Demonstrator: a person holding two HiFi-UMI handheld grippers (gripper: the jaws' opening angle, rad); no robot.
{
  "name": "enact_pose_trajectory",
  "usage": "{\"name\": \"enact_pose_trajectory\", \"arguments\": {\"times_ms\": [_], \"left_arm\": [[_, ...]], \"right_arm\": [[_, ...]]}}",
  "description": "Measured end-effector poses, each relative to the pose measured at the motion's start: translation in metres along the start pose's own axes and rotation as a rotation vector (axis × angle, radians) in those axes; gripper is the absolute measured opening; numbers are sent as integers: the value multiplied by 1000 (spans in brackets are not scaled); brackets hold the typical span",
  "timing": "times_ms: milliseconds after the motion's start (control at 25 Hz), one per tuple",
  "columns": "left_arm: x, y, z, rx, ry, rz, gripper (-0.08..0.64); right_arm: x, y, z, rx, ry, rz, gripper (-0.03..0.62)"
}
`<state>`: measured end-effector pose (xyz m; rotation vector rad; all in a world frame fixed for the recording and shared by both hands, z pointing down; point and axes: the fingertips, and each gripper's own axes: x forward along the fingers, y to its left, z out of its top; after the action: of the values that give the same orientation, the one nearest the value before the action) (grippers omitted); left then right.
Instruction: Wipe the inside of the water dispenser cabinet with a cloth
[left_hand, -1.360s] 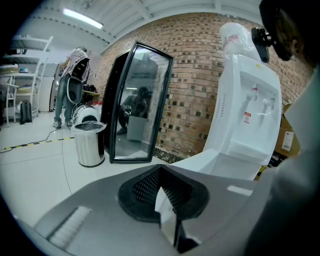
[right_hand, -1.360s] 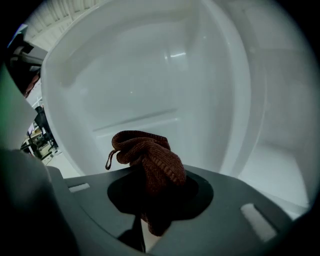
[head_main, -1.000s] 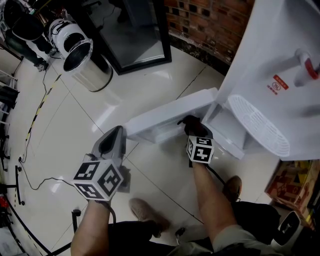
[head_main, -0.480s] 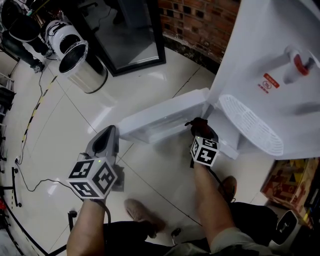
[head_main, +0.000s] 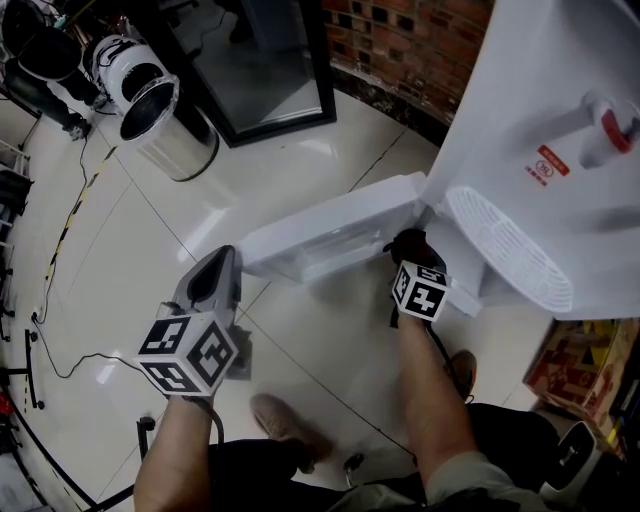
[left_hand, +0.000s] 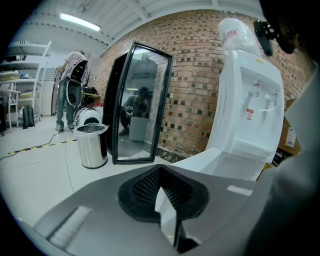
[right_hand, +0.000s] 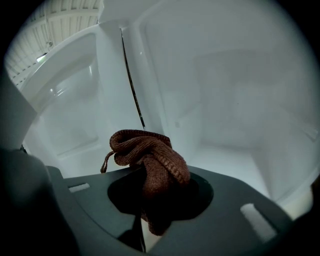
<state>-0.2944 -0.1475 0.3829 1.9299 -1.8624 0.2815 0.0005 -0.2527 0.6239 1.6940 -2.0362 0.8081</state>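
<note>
The right gripper (head_main: 409, 246) clamps a bunched brown knitted cloth (right_hand: 150, 157) between its jaws. In the right gripper view the cloth rises in a coil out of the jaw opening at the lower centre of the frame, with a loose end hanging to the left. Behind it, the white inside of the cabinet (right_hand: 225, 100) fills the frame. Whether the cloth touches any cabinet surface cannot be told. In the head view this gripper sits right of centre, at the mouth of the cabinet low on the white water dispenser (head_main: 560, 110). It lies just beside the hinge end of the open door (head_main: 330, 235), which swings out to the left over the pale tiled floor (head_main: 150, 260). The round drip grille (head_main: 510, 250) shows just right of the gripper. The left gripper (left_hand: 167, 212) is clenched with nothing between its jaws and hangs at the lower left of the head view, well apart from the door. A steel bin (head_main: 165, 125) stands at the upper left, beside a black-framed glass door (head_main: 260, 70) and a brick wall (head_main: 400, 40).
</note>
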Motion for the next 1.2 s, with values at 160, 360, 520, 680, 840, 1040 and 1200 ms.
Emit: {"name": "enact_pose_trajectory", "arguments": {"times_ms": [160, 360, 520, 680, 840, 1040, 1200], "left_arm": [[0, 0, 0, 0, -1, 0, -2], [0, 0, 0, 0, -6, -4, -2], [0, 0, 0, -3, -8, -10, -2], [-1, -1, 0, -6, -9, -17, -2], [-1, 0, 0, -11, -13, -20, -2], [-1, 0, 0, -16, -14, -24, -2], [-3, 0, 0, -24, -11, -27, -2]], "right_arm": [[-10, 16, -15, -31, 1, 26, 106], [-22, 88, -59, -172, 38, 219, 106], [-31, 143, -85, -283, 65, 370, 106], [-39, 185, -98, -340, 84, 496, 106], [-43, 220, -123, -422, 153, 620, 106], [-41, 246, -147, -468, 212, 684, 106], [-33, 256, -157, -481, 233, 693, 106]]}}
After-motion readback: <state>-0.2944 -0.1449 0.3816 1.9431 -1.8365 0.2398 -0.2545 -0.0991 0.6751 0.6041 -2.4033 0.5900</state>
